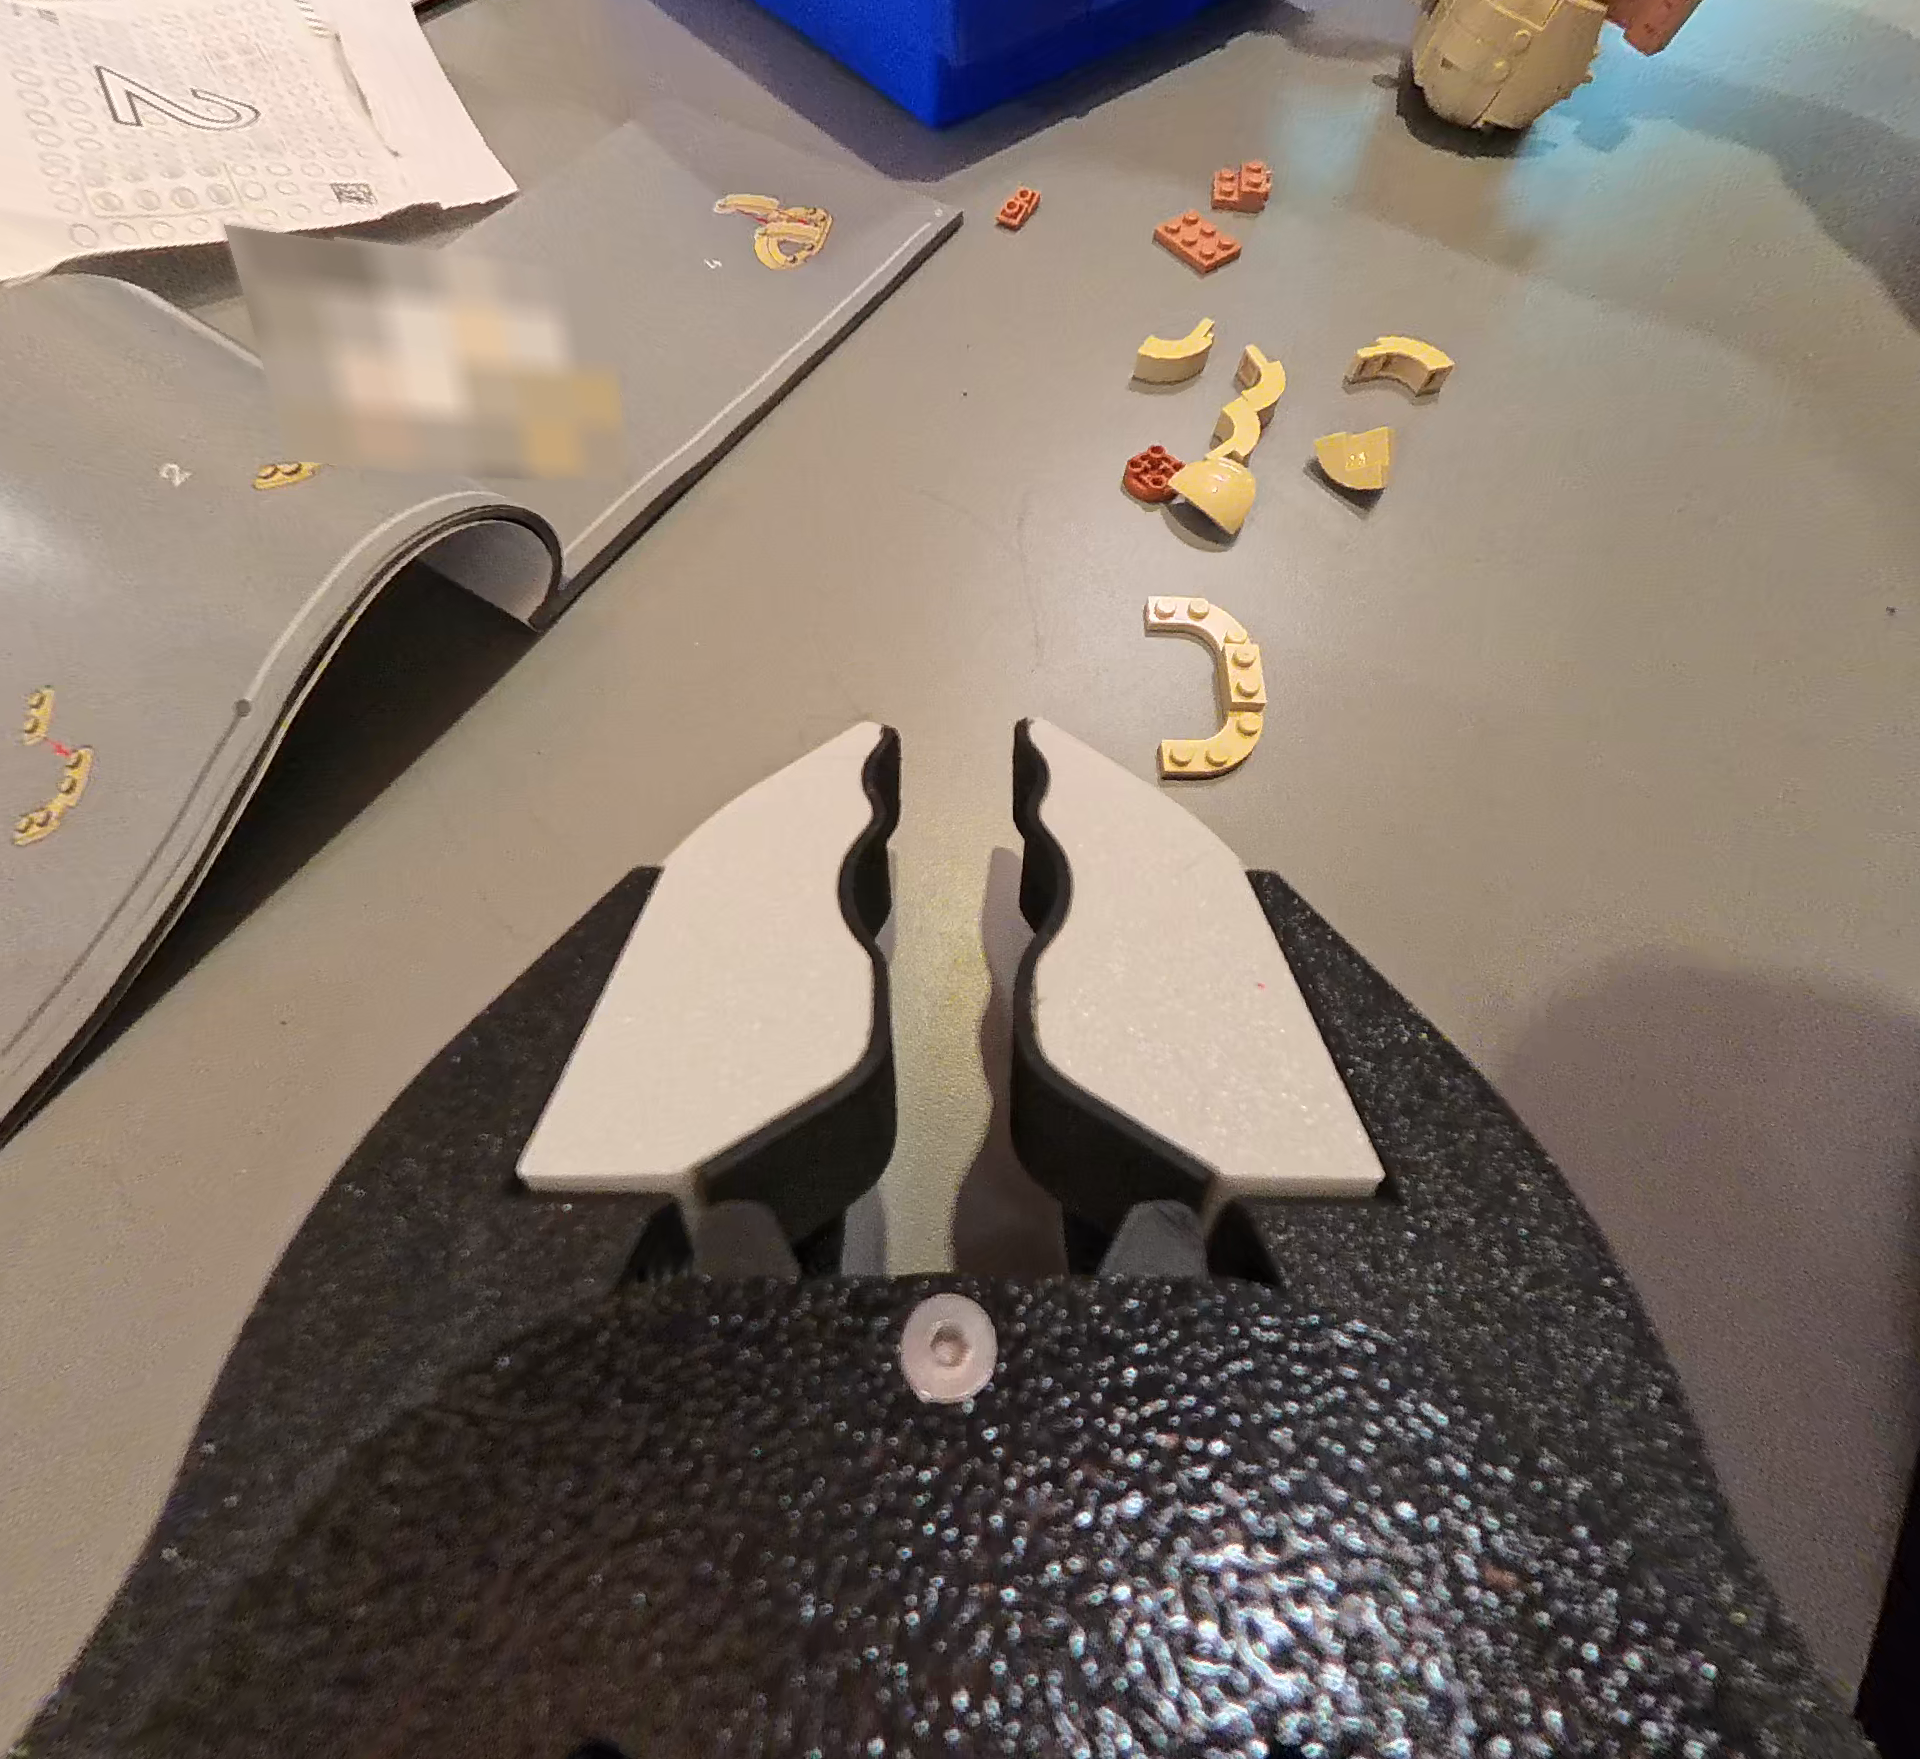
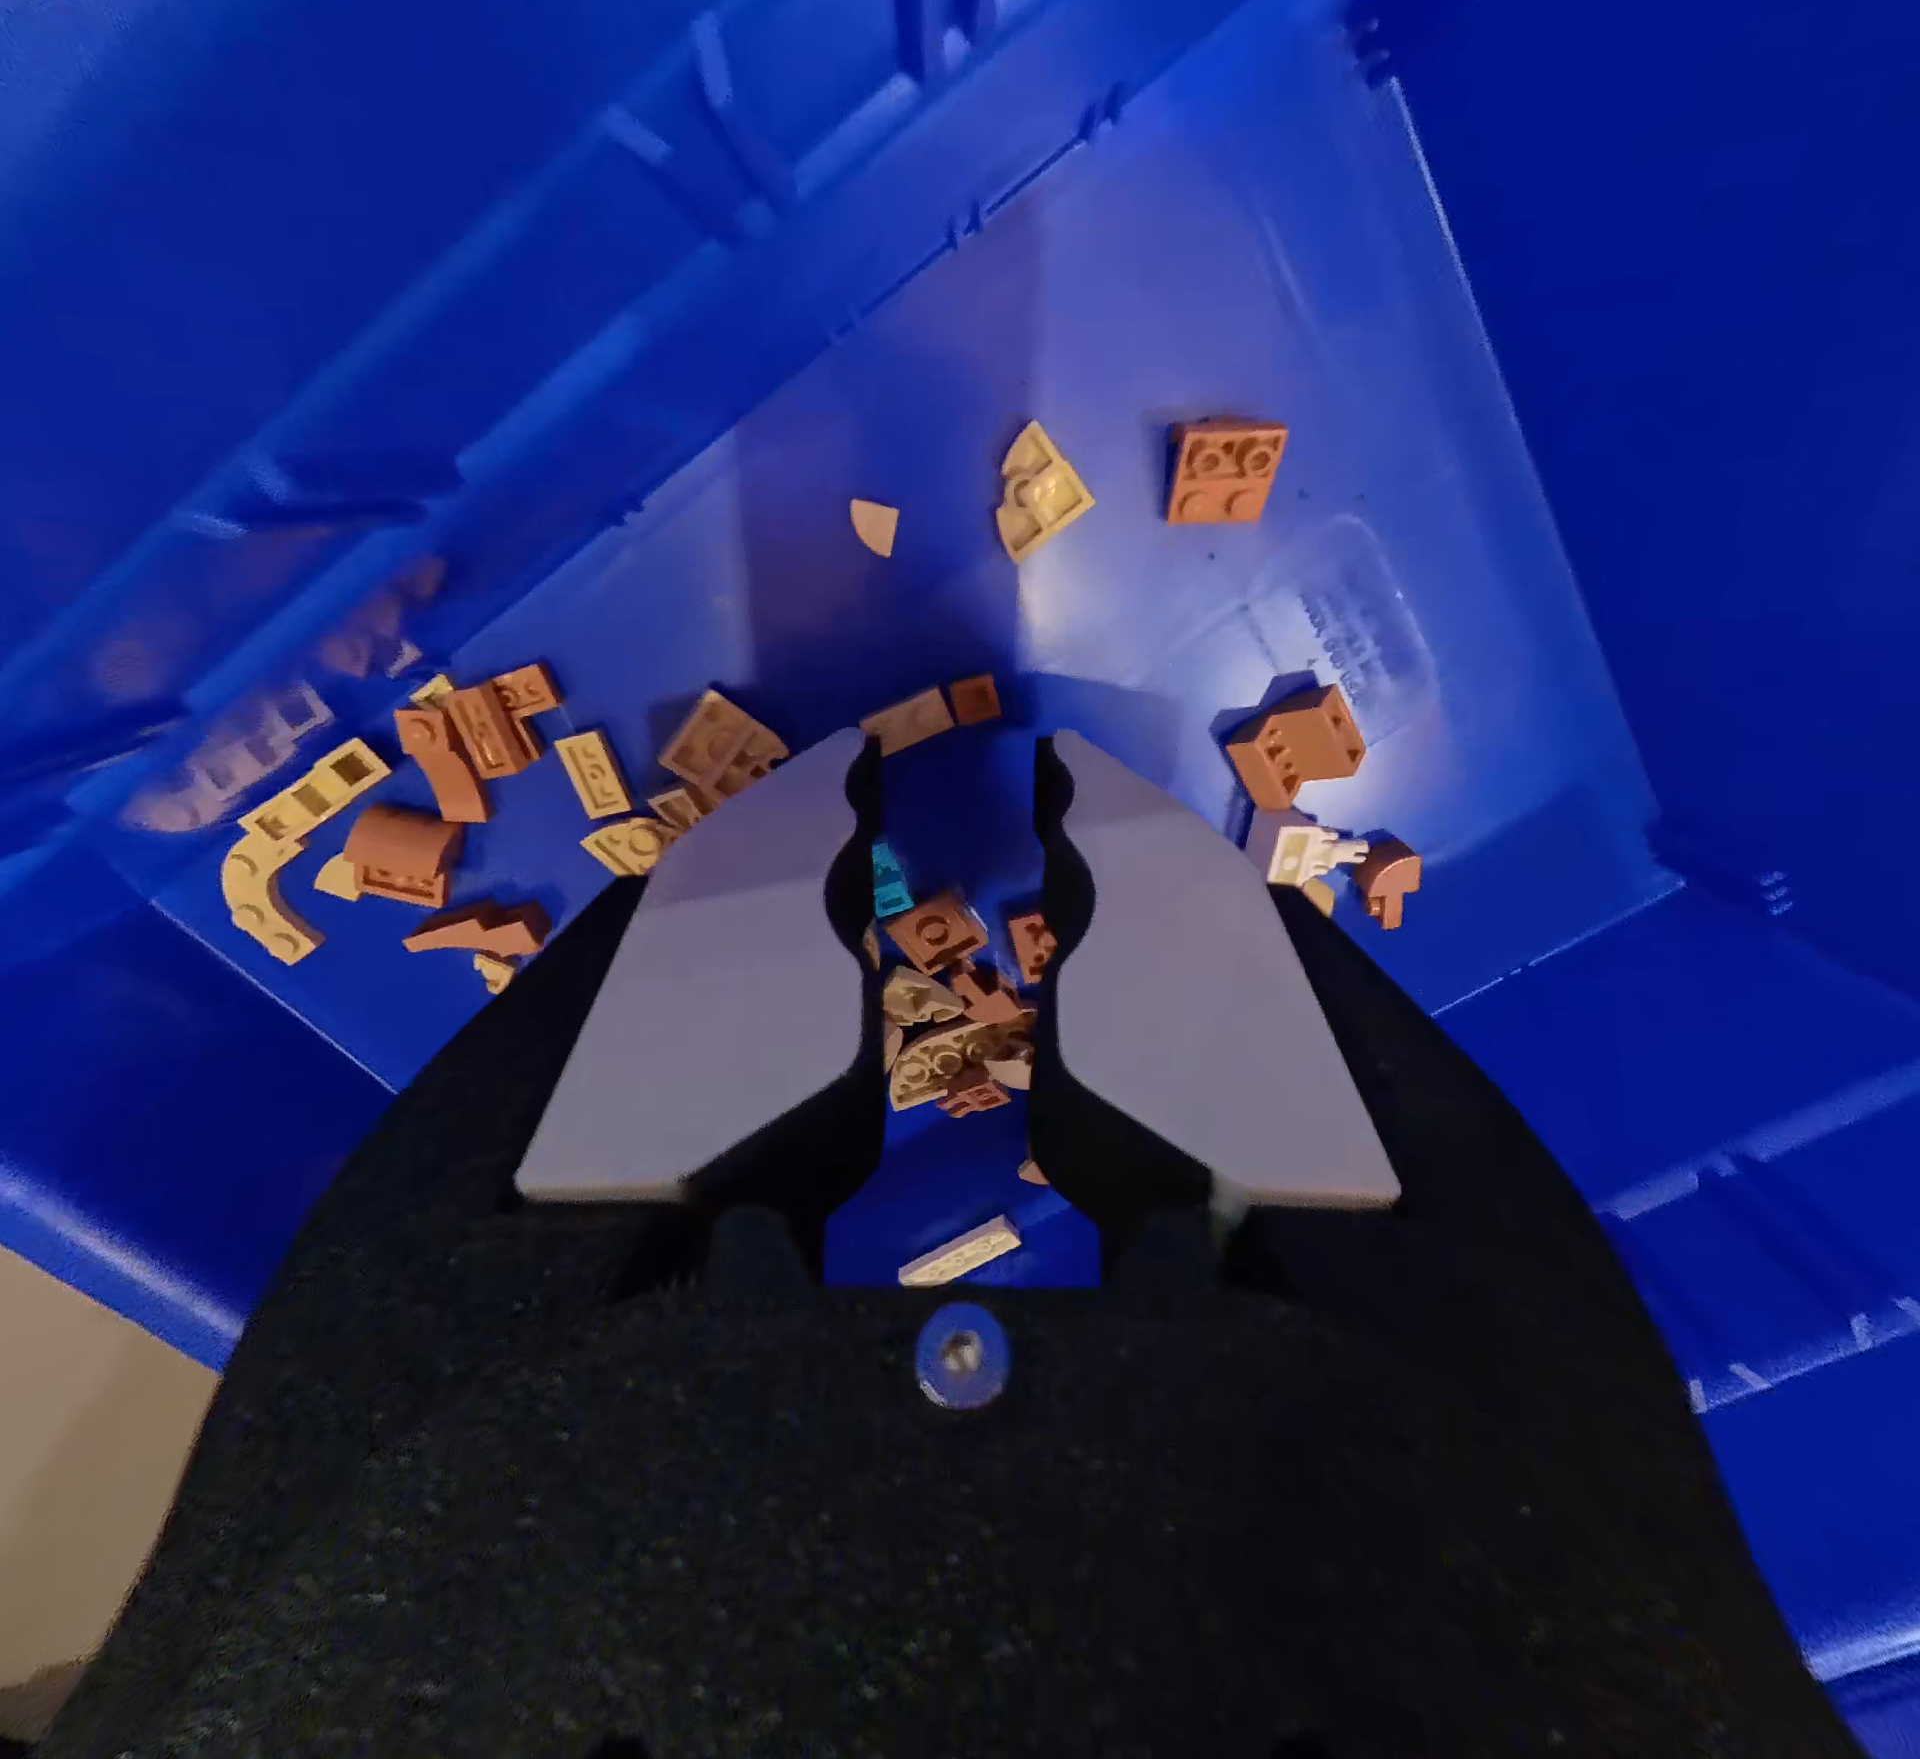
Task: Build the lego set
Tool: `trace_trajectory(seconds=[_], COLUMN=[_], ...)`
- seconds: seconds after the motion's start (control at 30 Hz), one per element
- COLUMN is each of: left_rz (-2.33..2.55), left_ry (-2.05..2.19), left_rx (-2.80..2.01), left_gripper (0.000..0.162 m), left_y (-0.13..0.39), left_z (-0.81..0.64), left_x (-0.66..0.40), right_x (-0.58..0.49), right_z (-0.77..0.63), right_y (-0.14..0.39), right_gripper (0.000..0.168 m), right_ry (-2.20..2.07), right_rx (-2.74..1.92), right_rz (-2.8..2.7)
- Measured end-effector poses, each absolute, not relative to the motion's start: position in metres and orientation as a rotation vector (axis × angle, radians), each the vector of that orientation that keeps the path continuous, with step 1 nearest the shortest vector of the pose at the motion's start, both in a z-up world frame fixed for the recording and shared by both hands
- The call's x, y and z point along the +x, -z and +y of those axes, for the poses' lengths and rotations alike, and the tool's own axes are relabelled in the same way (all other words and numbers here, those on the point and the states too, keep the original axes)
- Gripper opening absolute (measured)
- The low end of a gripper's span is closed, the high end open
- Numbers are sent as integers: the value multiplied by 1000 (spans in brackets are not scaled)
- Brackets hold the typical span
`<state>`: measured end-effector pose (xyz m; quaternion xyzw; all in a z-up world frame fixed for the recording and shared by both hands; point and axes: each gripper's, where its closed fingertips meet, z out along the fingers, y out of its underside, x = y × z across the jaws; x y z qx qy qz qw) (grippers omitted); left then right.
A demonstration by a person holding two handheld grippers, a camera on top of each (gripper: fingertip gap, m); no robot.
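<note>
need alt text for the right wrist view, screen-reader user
The right claw, open and empty, points down into a blue plastic bin over a scatter of loose tan and reddish-brown lego pieces. More pieces lie to its left, including a curved tan plate, and a brown square plate sits farther off on the bin floor.

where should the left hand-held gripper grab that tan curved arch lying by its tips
Probably across the tan curved arch at its middle band, from above. It lies flat, studs up, open side left, so the left hand-held gripper, open, can likely straddle that narrow strip.
</note>
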<state>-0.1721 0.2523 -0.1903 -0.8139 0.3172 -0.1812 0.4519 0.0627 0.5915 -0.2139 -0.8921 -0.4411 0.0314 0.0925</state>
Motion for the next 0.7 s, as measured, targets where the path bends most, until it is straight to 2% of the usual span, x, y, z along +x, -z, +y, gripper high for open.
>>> trace_trajectory(seconds=[0.33, 0.7], left_rz=[788, 795], left_ry=[439, 433], left_rx=[-2013, -2011], left_gripper=[20, 20], left_y=[191, 191], left_z=[252, 252], left_x=[-172, -172], right_x=[63, 65], right_z=[603, 601], right_y=[217, 217], right_gripper=[30, 23], right_ry=[-116, -161], right_rx=[-2668, -2699], right_rz=[-1229, -1185])
